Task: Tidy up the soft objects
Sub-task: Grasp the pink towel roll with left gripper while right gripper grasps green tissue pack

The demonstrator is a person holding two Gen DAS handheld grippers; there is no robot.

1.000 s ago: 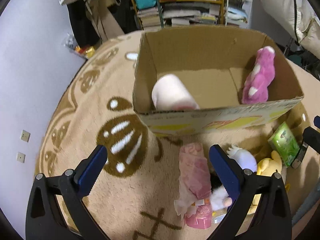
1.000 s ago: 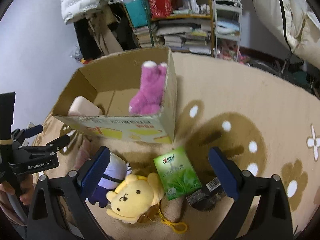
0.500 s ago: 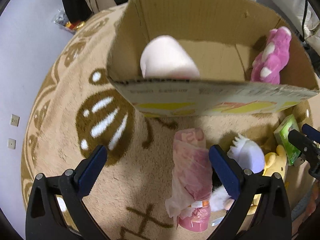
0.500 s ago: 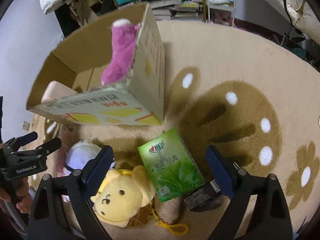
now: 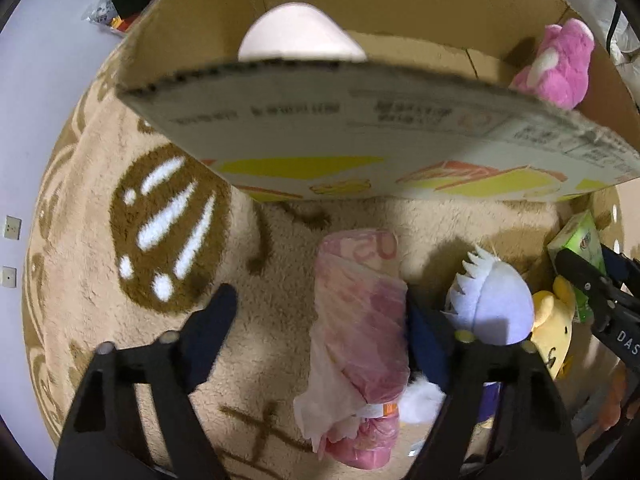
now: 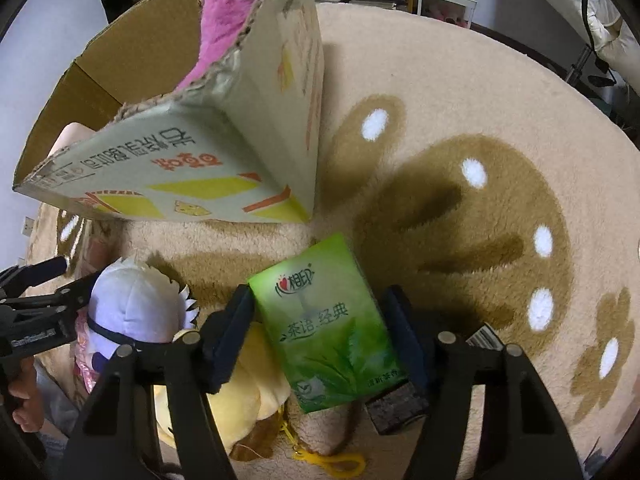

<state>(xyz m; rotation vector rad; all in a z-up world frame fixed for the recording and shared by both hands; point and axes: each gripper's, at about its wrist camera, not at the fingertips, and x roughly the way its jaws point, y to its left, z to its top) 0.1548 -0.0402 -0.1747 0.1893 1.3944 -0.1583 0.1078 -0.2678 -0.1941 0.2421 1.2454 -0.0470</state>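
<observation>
A: What changed for us in the last second?
B: We dropped both grippers toward the rug (image 6: 460, 92). Right gripper (image 6: 320, 320) now straddles the green tissue pack (image 6: 328, 332), jaws open.
A: And the left gripper (image 5: 320, 328)?
B: Jaws open beside the pink pack (image 5: 360, 320); contact is probably not made. Cardboard box (image 5: 360, 148) ahead.

Your beige patterned rug (image 6: 460, 128) carries the cardboard box (image 6: 256, 152), green tissue pack (image 6: 328, 328), yellow plush (image 6: 256, 392), white-capped plush (image 5: 496, 304) and pink wrapped roll (image 5: 360, 332).
</observation>
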